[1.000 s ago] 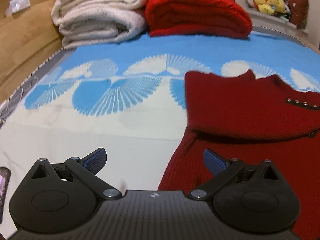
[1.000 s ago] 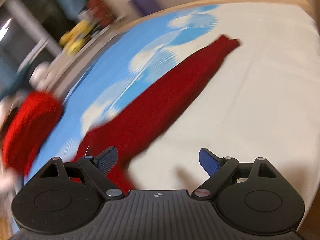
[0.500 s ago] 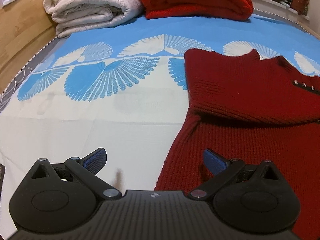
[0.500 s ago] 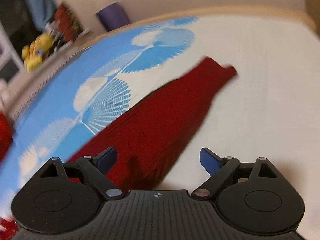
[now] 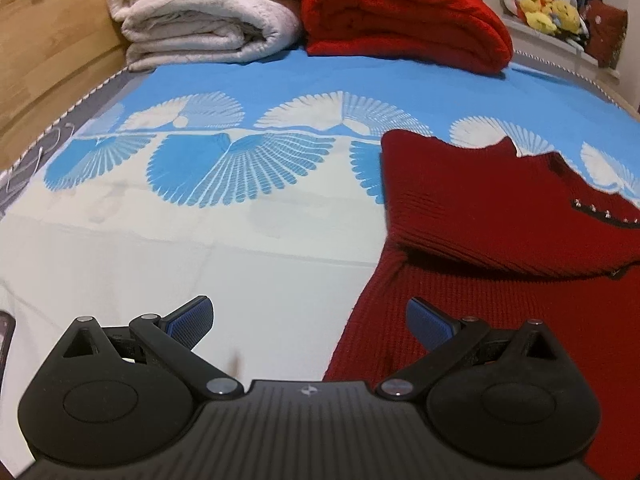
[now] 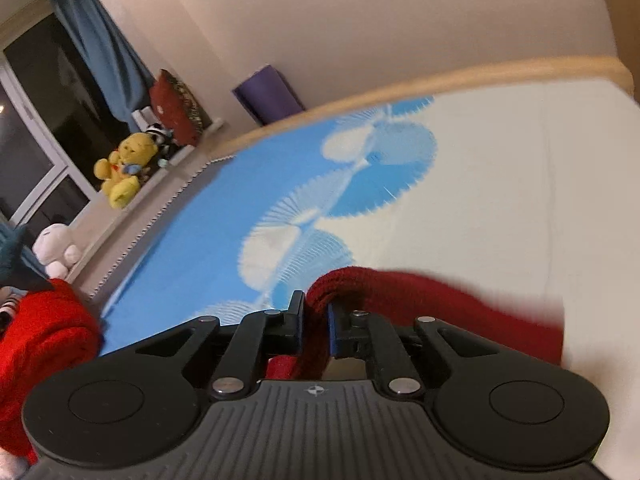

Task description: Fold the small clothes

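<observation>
Pinching a fold of dark red sweater sleeve, right gripper tilts downward over the bedsheet. Left gripper spread wide, sweater just beyond its right finger.

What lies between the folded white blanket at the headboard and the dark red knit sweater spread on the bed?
In the left wrist view, only bare blue-and-white fan-patterned bedsheet lies between the folded white blanket and the dark red knit sweater.

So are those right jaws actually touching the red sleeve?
Touching. The right wrist view shows the right gripper shut on the dark red sleeve, knit pinched between the jaws.
</observation>
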`<state>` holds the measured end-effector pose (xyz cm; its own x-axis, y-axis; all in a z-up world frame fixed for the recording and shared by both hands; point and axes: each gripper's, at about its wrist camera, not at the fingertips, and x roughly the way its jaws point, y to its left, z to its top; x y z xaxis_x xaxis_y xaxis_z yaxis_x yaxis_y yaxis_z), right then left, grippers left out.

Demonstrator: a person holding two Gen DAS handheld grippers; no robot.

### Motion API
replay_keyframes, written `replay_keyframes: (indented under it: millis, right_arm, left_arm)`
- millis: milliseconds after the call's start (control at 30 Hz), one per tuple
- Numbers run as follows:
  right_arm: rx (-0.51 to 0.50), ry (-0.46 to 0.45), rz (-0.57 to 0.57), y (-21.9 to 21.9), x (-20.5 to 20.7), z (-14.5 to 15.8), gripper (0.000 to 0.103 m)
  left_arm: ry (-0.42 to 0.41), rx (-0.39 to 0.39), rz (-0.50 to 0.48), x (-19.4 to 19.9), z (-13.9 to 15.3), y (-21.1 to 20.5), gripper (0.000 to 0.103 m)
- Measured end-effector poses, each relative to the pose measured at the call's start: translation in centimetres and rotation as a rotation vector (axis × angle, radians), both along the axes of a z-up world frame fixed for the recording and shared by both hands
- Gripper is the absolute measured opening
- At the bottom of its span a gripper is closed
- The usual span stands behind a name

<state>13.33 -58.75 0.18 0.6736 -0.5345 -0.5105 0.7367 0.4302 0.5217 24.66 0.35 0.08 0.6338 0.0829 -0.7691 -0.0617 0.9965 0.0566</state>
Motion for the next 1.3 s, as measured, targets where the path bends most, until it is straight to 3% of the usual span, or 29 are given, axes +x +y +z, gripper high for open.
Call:
replay_keyframes:
  millis: [100,233,300,367,433,500,567,633,700,733,767,800,833,933,1033,1200,1300]
  right_arm:
    - [-0.027,0.094,0.036,0.3,1.8,2.9,0.011]
    - [-0.091,0.320,0.033,2.2,5.7,3.0,0.011]
    - [-0.163,0.378,0.040,4.5,7.8,3.0,0.011]
    - [-0.303,0.406,0.104,8.6,10.1,3.5,0.011]
    - [-0.515,0.420,0.223,14.7,12.6,3.9,0.011]
    - [-0.777,0.417,0.415,22.9,14.2,3.1,0.011]
    - [-0.995,0.419,0.681,31.3,14.2,0.2,0.013]
    - [-1.108,0.487,0.993,37.7,13.2,-4.4,0.023]
    - [-1.127,0.611,1.205,41.3,11.7,-8.9,0.045]
    - [-1.143,0.642,1.253,42.0,10.8,-10.4,0.047]
    - [-1.163,0.626,1.239,41.9,10.1,-10.9,0.051]
    - [-1.162,0.605,1.214,41.3,9.5,-10.6,0.064]
    - [-1.124,0.597,1.199,40.5,9.5,-10.0,0.069]
    - [-0.936,0.534,1.150,36.7,9.4,-6.8,0.069]
    - [-0.879,0.475,1.038,33.3,9.0,-4.2,0.071]
    - [-0.745,0.427,0.855,28.4,8.6,-3.7,0.072]
    - [-0.688,0.460,0.817,26.6,9.6,-4.7,0.072]
  left_arm:
    - [-0.004,-0.029,0.001,-0.4,0.3,0.5,0.103]
    - [0.016,-0.020,0.012,-0.1,0.0,0.7,0.103]
    - [0.011,-0.055,0.007,0.1,0.2,1.1,0.103]
    - [0.008,-0.047,0.022,0.4,0.2,1.3,0.103]
    - [0.016,-0.050,0.031,0.7,0.2,1.5,0.103]
    - [0.030,-0.075,0.045,1.2,0.1,1.8,0.103]
    - [0.043,-0.100,0.058,1.5,0.0,2.2,0.103]
    - [0.051,-0.115,0.073,1.7,0.0,2.4,0.103]
    - [0.053,-0.123,0.077,1.8,0.0,2.6,0.103]
    - [0.053,-0.124,0.077,1.7,0.0,2.7,0.103]
    - [0.052,-0.126,0.075,1.6,0.0,2.7,0.103]
    - [0.051,-0.128,0.072,1.6,0.0,2.7,0.103]
    - [0.051,-0.129,0.070,1.6,0.0,2.7,0.103]
    - [0.045,-0.161,0.065,1.7,0.2,2.5,0.103]
    - [0.005,-0.219,0.026,2.2,1.3,2.1,0.103]
    - [-0.078,-0.227,-0.056,7.2,3.6,-0.3,0.103]
    - [-0.056,-0.249,-0.159,12.0,3.1,-3.2,0.103]
